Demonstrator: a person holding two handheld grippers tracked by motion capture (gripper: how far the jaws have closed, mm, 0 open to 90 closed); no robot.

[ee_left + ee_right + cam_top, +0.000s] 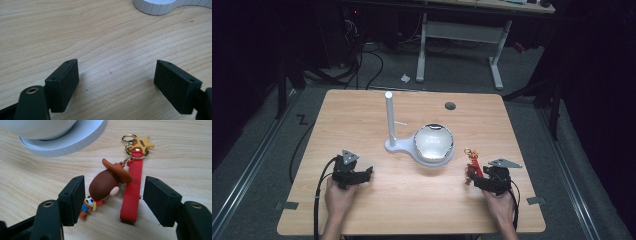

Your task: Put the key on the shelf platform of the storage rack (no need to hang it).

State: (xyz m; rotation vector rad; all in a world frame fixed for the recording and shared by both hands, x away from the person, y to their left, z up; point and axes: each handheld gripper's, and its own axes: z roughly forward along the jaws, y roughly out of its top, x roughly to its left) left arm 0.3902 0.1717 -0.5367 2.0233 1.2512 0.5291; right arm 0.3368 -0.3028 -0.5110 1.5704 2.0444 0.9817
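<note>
From the high view, your right gripper (474, 176) sits near the right front of the table (362, 107) with the cowboy keychain (473, 167) at its tips; your left gripper (364, 175) rests on bare wood at the near left. Beyond them stands the white stand (390, 122) with its upright post, and a shiny bowl (434, 142) on its round base.

In the left gripper view, your jaws are spread wide over bare table, nothing between them, the stand's ribbed base (160, 6) far ahead.

In the right gripper view, your jaws stand wide apart, the figure and its red strap (131, 191) lying loose between them, star badge (142, 144) and ring beyond. I'd say no grip is made: hanging it on the post remains, with the bowl close by that route.
</note>
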